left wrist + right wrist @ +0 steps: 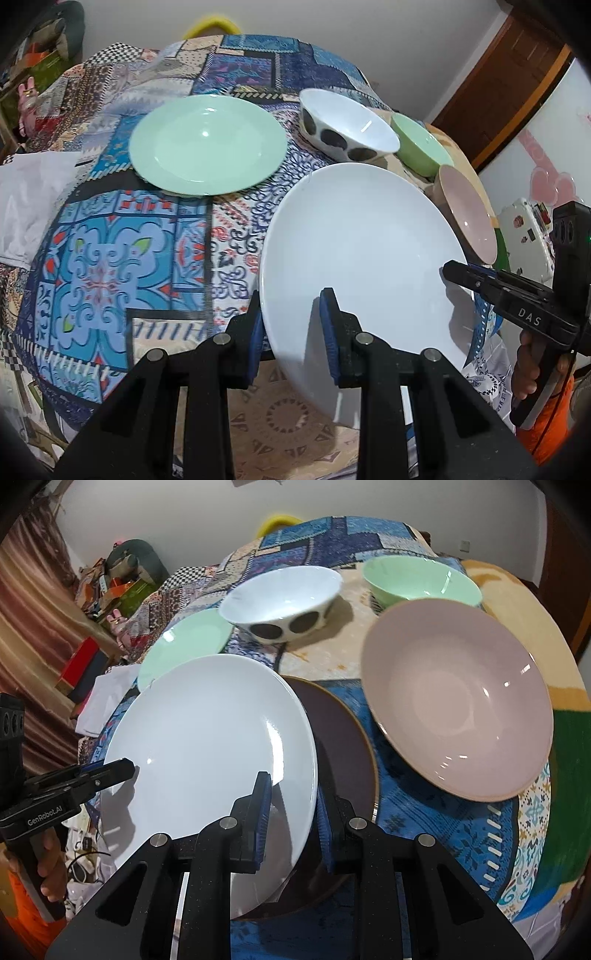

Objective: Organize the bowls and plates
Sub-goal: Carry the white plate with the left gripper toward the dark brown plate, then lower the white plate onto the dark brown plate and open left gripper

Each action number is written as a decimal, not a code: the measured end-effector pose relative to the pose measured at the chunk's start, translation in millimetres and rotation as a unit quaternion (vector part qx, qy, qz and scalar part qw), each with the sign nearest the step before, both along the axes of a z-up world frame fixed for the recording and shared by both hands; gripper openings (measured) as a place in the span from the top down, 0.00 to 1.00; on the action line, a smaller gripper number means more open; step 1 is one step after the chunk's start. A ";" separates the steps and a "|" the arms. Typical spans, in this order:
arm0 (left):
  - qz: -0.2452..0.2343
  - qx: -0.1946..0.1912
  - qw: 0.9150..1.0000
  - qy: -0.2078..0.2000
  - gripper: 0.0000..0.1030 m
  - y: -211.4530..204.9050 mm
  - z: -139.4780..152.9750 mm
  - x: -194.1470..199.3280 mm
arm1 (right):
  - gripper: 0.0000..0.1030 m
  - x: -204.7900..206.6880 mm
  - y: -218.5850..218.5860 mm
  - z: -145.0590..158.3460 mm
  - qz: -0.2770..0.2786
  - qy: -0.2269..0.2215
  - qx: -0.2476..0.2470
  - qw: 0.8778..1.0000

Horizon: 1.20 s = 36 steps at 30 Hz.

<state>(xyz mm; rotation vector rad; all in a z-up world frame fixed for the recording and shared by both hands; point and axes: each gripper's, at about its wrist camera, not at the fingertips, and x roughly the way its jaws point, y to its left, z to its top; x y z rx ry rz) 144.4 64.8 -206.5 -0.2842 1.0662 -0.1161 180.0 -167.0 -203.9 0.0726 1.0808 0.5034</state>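
Both grippers hold one white plate (362, 251) (207, 738), tilted, above the table. My left gripper (291, 332) is shut on its near-left rim and also shows in the right wrist view as the left gripper (122, 770). My right gripper (293, 819) is shut on the opposite rim, and the left wrist view catches that right gripper (458, 273). A dark brown plate (343, 757) lies under the white one. Behind are a mint green plate (207, 144) (184, 642), a white bowl with black spots (347, 125) (284, 590), a green bowl (421, 147) (421, 579) and a pink bowl (469, 210) (458, 701).
A patchwork tablecloth (110, 258) covers the round table. A white cloth (29, 206) lies at its left edge. A person's hand (524, 362) grips the right tool's handle. Boxes and clutter (110, 587) stand beyond the table's left side, and a wooden door (509, 81) is at the back right.
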 end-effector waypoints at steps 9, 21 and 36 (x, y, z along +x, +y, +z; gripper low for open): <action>-0.015 0.009 1.000 0.019 0.73 -18.5 -14.5 13.9 | 0.79 1.7 -14.2 -9.1 -0.014 0.014 0.008 1.000; -0.022 0.012 0.999 0.036 0.73 -22.7 -27.2 24.8 | 0.79 5.0 -14.2 -7.0 -0.016 0.006 -0.009 1.000; -0.025 0.016 0.999 0.039 0.70 -26.5 -32.6 32.3 | 0.77 2.7 -18.0 0.4 -0.024 -0.007 -0.026 0.999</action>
